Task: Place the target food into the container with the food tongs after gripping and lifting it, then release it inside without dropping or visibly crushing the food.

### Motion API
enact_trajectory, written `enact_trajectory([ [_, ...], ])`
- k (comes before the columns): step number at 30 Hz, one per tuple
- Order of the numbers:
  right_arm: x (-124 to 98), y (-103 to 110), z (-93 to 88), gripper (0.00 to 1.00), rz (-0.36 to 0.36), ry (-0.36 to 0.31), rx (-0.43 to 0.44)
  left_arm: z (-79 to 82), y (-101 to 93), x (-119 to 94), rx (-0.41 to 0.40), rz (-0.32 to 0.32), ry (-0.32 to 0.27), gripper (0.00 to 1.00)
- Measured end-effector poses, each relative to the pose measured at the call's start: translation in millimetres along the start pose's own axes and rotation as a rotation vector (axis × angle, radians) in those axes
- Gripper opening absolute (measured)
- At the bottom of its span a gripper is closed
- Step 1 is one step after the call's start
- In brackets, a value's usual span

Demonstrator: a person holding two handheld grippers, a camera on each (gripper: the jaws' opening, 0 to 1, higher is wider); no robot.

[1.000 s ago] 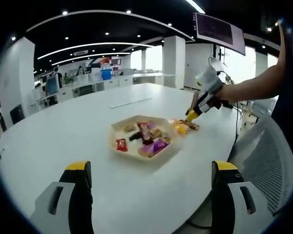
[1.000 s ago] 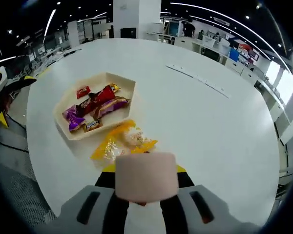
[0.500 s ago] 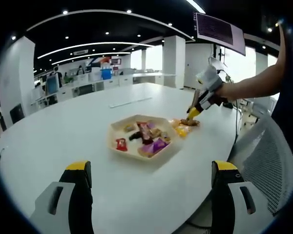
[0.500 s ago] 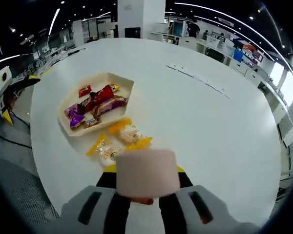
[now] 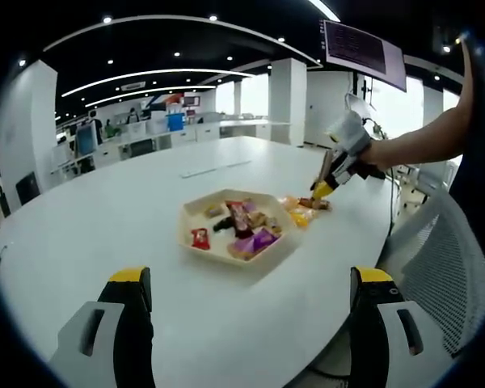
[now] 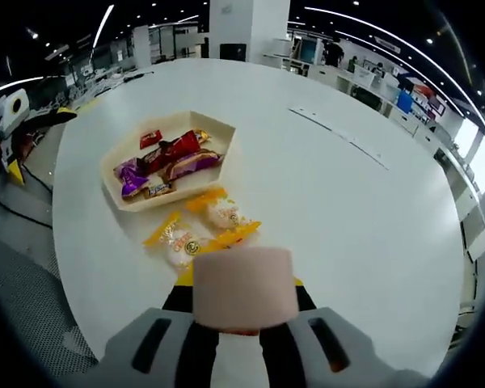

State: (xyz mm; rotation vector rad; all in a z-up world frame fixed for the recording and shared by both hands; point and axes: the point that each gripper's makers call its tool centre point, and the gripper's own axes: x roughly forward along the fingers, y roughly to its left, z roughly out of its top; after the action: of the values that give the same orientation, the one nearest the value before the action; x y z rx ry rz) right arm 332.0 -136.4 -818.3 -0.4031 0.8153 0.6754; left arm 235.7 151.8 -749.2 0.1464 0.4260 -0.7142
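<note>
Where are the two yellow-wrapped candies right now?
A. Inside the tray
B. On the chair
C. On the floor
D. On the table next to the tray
D. The two yellow-wrapped candies lie on the white table just outside the tray, close in front of the right claw.

Hexagonal tray (image 6: 113, 187) holds wrapped snacks; two yellow-wrapped candies (image 6: 200, 233) beside it.

Tray (image 6: 118, 184) of snacks (image 6: 168, 158) on the table (image 6: 331, 202) — two wrapped candies (image 6: 200, 233) just beside it.
</note>
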Motion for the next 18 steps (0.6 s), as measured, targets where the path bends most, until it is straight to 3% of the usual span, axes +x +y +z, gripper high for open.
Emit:
enact_trajectory([
  [6,-1,-2,1.5,0.18,0.004,0.005,-0.011,0.6,-0.8,0,-0.002,-0.002,0.002,0.99],
  [18,-19,-26,23.9,0.18,0.001,-0.017,-0.033,0.8,-1.2,1,0.008,-0.009,-0.004,1.0],
])
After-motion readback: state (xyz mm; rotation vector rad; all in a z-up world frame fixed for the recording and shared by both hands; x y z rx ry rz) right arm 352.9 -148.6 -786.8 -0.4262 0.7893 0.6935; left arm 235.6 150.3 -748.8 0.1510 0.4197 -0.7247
